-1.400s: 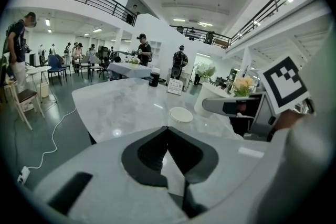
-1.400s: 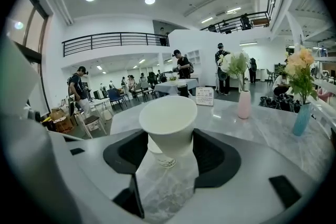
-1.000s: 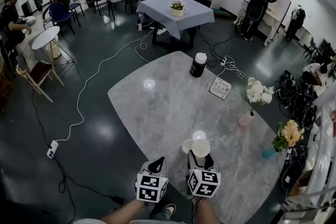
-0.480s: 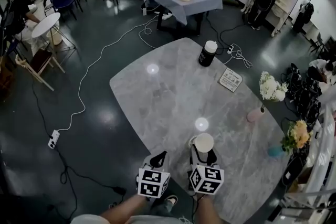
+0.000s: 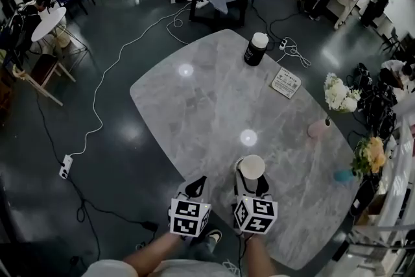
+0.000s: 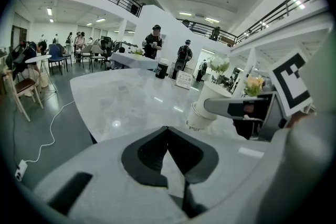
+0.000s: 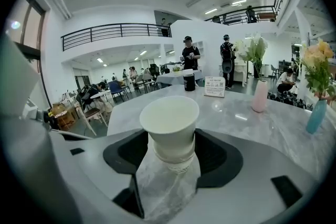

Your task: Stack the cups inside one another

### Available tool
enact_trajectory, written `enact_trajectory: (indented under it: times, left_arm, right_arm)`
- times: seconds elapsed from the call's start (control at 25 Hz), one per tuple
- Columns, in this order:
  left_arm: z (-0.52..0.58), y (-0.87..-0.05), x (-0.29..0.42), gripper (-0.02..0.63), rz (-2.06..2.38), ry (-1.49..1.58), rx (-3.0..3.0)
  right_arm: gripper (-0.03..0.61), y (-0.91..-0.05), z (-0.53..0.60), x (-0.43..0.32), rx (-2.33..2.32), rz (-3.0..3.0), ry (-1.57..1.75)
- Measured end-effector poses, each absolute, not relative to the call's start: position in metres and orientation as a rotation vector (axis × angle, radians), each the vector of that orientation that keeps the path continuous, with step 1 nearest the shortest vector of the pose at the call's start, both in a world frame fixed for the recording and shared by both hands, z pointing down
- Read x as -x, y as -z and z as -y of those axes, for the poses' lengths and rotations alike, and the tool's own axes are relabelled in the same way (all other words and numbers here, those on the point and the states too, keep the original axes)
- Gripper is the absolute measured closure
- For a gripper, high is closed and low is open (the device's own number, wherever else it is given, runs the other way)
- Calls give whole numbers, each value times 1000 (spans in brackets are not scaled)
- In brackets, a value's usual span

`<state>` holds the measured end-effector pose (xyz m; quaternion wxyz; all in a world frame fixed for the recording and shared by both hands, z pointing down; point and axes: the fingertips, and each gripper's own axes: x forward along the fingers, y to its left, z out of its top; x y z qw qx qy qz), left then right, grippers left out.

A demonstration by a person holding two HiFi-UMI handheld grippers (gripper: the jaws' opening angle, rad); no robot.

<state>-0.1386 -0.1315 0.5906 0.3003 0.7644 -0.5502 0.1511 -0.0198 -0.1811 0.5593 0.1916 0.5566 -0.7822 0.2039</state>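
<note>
Two cups [image 7: 170,128] already sit one inside the other, so the stacking looks done.
The right gripper [image 5: 250,186] is clamped around the lower cup of the pair, low and right of centre in the head view, over the near edge of the grey marble desk [image 5: 214,107]; I cannot tell whether the pair rests on it. The left gripper [image 6: 168,150] is pinched together with nothing in it, just beside the other one. The cups are plain white paper, upright, with the inner one's rim standing clear above the outer one's. No loose cup shows, so what is left is probably only putting the pair down.
</note>
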Motion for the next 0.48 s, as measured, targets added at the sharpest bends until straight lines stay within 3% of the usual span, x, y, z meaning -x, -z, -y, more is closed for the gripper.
enact_trajectory:
  times: [0.48]
  left_arm:
    - [131, -596, 139, 617, 1449, -406, -2022]
  right_arm:
    - [318, -572, 175, 21, -1544, 2149, -588]
